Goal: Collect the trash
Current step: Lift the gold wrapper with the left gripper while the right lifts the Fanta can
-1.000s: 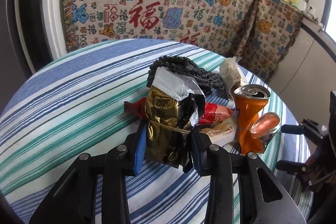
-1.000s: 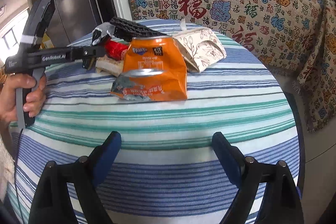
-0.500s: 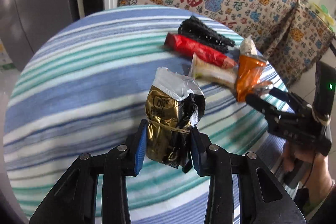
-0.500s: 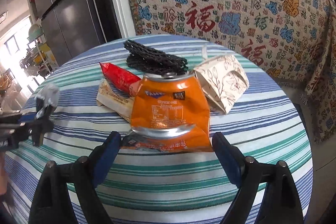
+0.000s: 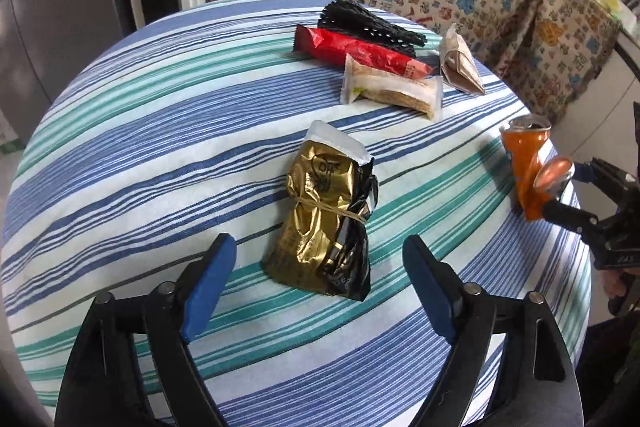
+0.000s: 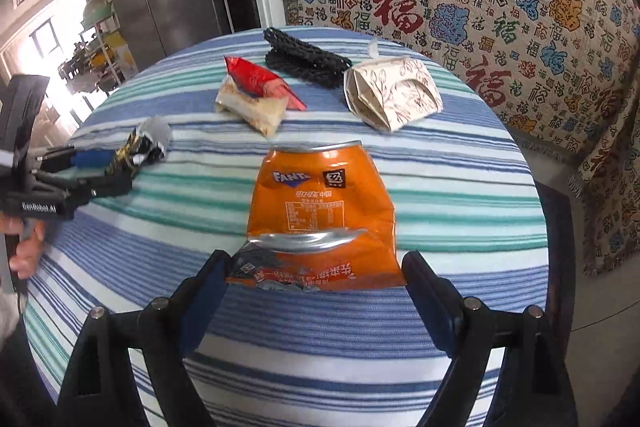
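Trash sits before both our tongs: the gold wrapper [image 5: 326, 223] lies loose on the striped table [image 5: 140, 155] between our left gripper [image 5: 320, 287], whose jaws have just been opening, while the crushed orange can [image 6: 320, 215] lies untouched between our wide-open right gripper [image 6: 316, 291].

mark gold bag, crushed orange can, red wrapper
gold bag [image 5: 320, 223], left wrist view, on its banded middle.
crushed orange can [image 6: 320, 203], right wrist view, on the label panel.
red wrapper [image 5: 360, 49], left wrist view, on its middle stretch.
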